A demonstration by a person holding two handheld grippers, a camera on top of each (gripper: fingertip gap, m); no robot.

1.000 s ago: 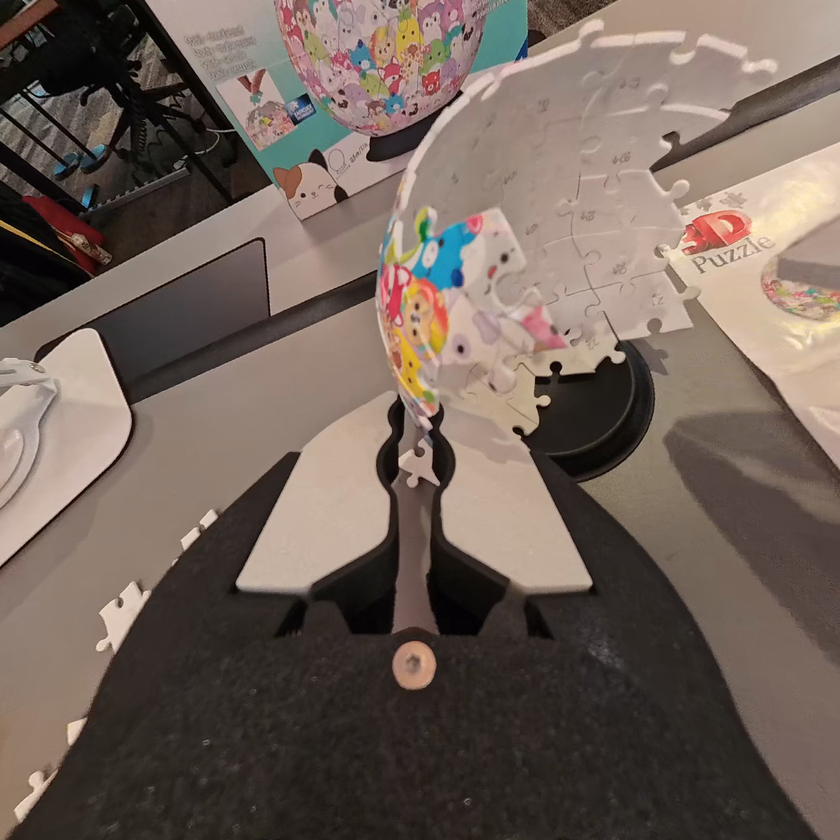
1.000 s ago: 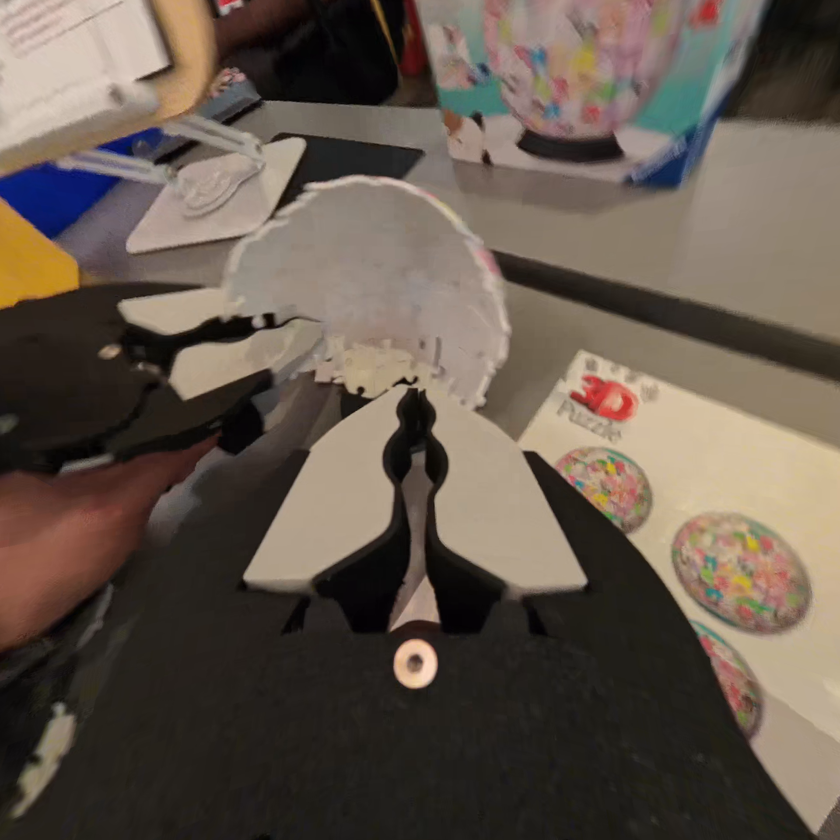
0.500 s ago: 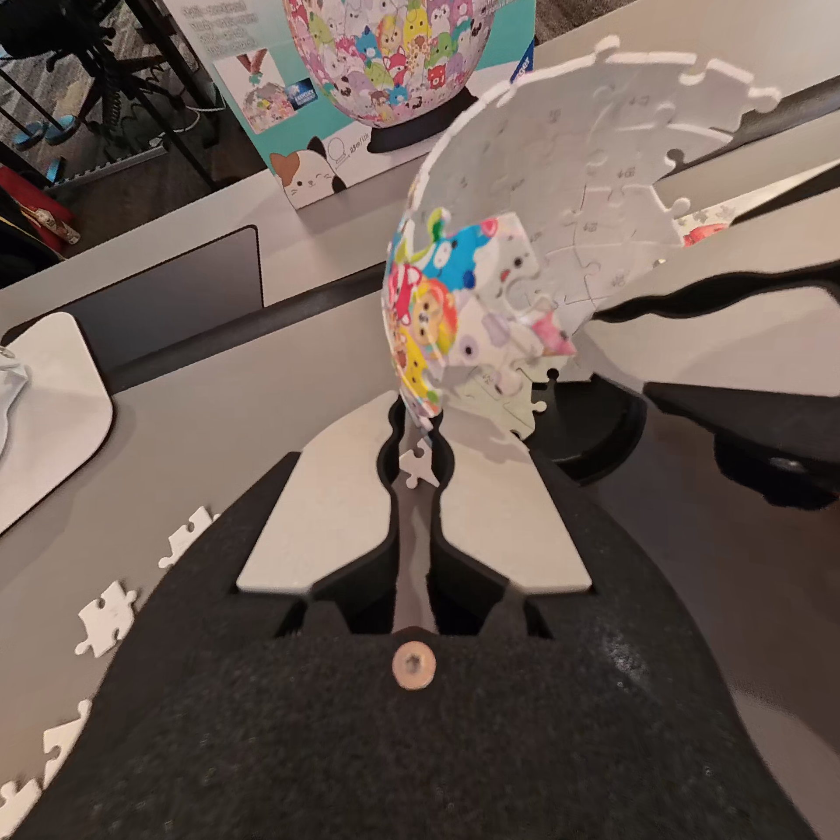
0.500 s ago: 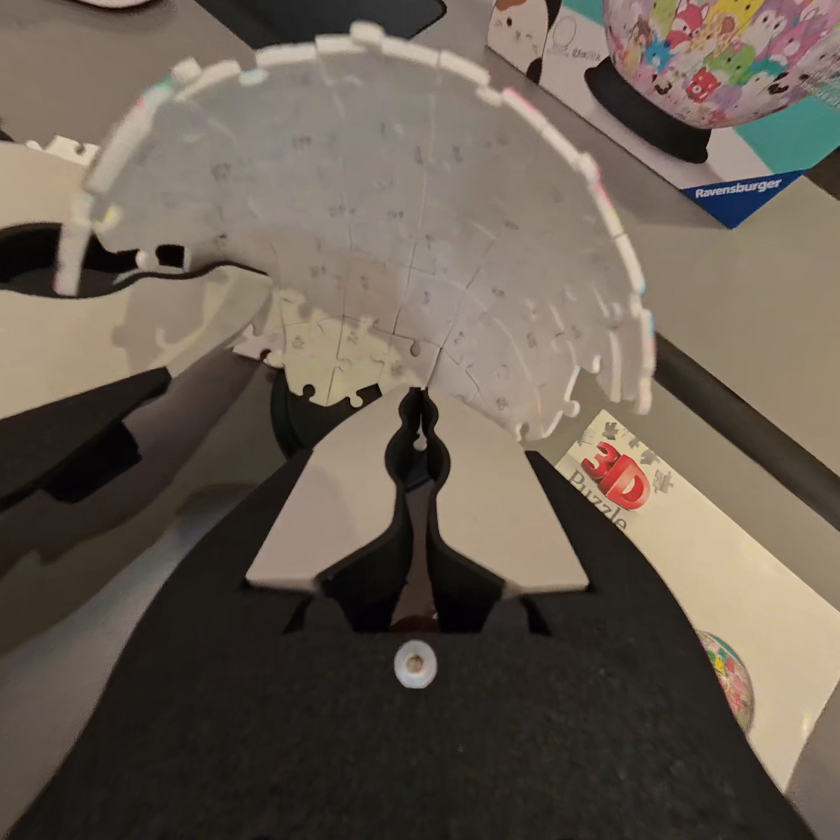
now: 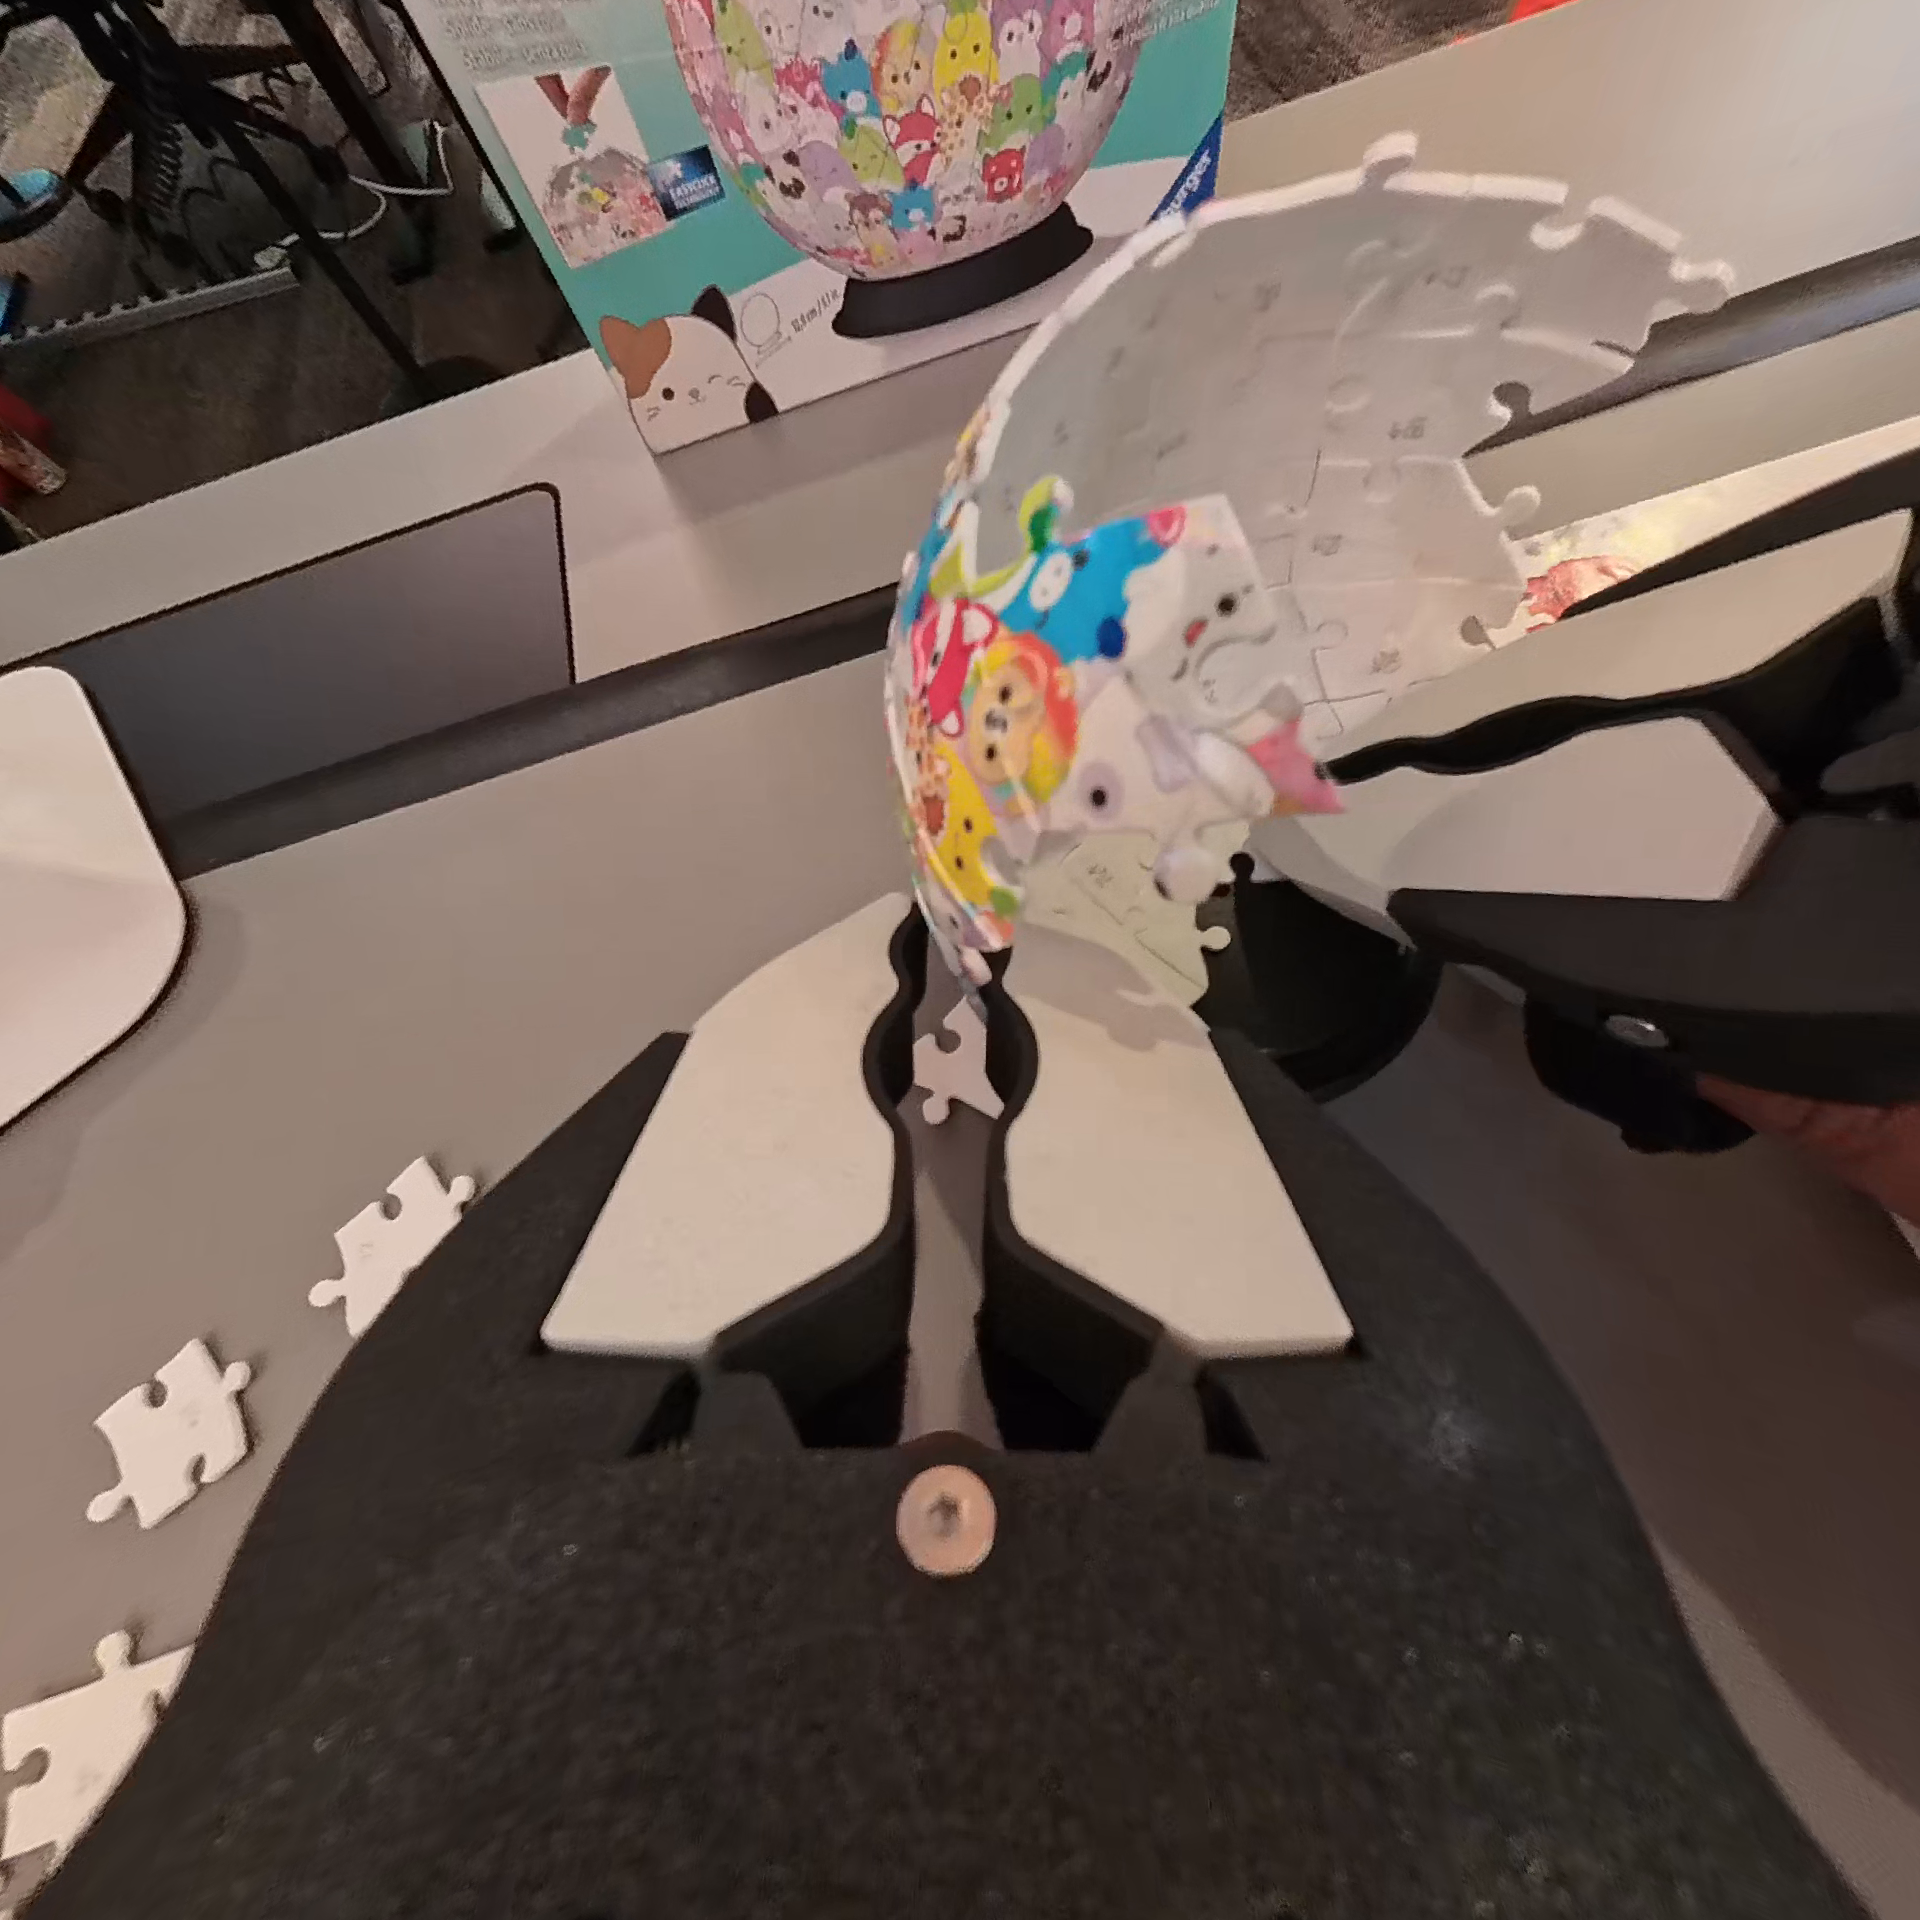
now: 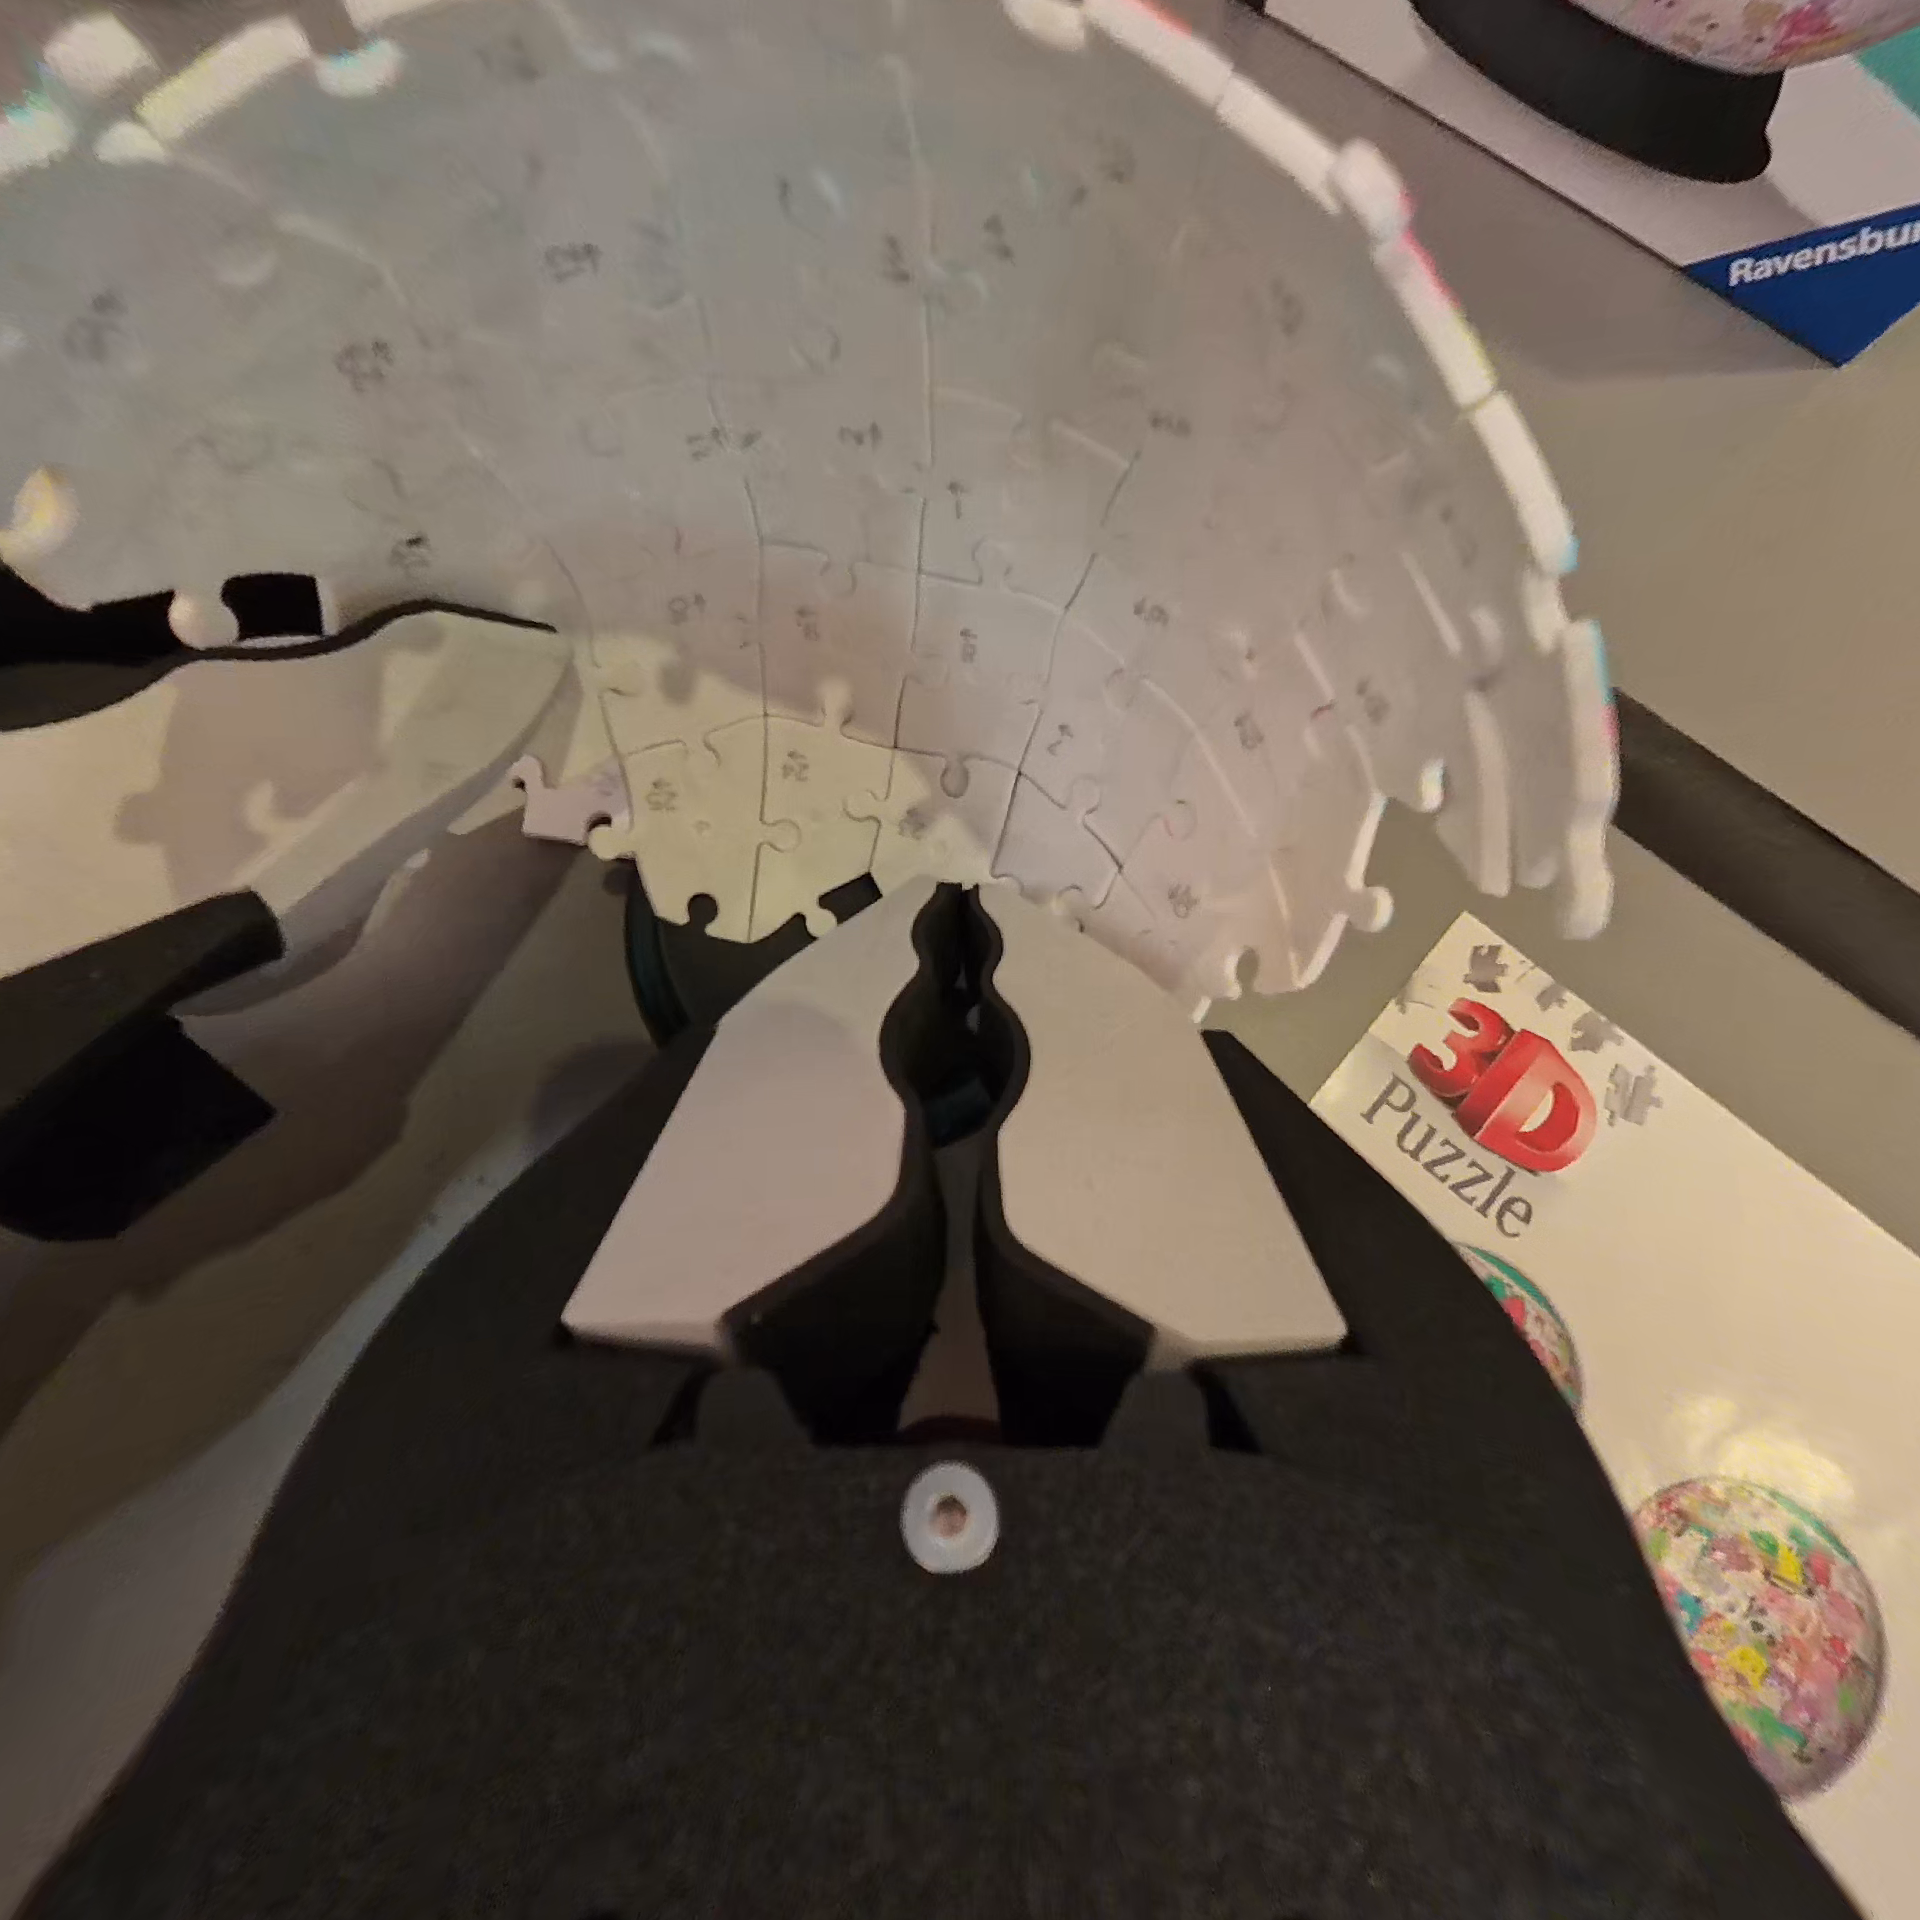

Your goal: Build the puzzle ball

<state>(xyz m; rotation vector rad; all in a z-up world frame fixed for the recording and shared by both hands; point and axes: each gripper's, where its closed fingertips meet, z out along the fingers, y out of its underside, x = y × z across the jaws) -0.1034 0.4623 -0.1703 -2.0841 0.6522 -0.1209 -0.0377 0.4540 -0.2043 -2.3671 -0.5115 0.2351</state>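
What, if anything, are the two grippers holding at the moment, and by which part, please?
The left gripper is shut on the half-built puzzle ball, pinching its lower rim. The right gripper is also shut on the shell's bottom edge, from the inner white side.

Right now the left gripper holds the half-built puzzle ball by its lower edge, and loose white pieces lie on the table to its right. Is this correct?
Not quite. In the left wrist view the loose white pieces lie on the table left of the left gripper. It does hold the half-built puzzle ball by its lower edge.
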